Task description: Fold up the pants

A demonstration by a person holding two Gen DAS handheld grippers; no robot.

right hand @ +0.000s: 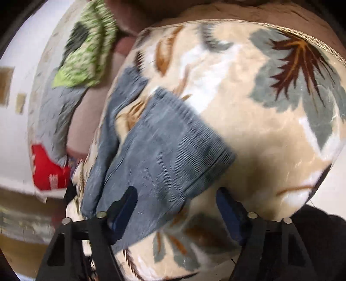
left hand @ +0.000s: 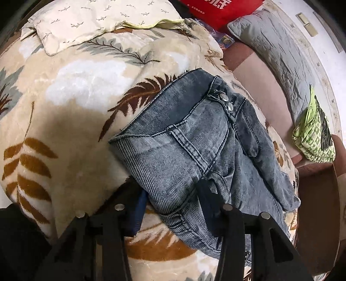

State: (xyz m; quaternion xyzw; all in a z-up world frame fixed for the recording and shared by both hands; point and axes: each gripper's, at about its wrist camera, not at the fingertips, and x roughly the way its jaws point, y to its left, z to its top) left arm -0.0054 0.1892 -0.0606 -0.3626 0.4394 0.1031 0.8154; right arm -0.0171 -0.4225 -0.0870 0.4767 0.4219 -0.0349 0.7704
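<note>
Grey-blue denim pants (left hand: 194, 142) lie folded on a cream leaf-print blanket (left hand: 82, 90), waist with two metal buttons toward the far right. My left gripper (left hand: 173, 198) is open, its fingers straddling the near edge of the pants, the right finger (left hand: 207, 198) lying on the cloth. In the right wrist view, which is blurred by motion, the pants' leg end (right hand: 160, 151) lies on the blanket (right hand: 270, 129). My right gripper (right hand: 175, 207) is open, its left finger (right hand: 125, 205) over the denim edge, its right finger (right hand: 229, 211) over bare blanket.
A cream pillowcase (left hand: 90, 23) lies at the far end of the blanket. A red bag (left hand: 222, 10), a grey quilted pillow (left hand: 279, 58) and a green patterned cloth (left hand: 313, 131) sit to the right on a pink sheet. A wooden bed edge (left hand: 317, 205) runs along the right.
</note>
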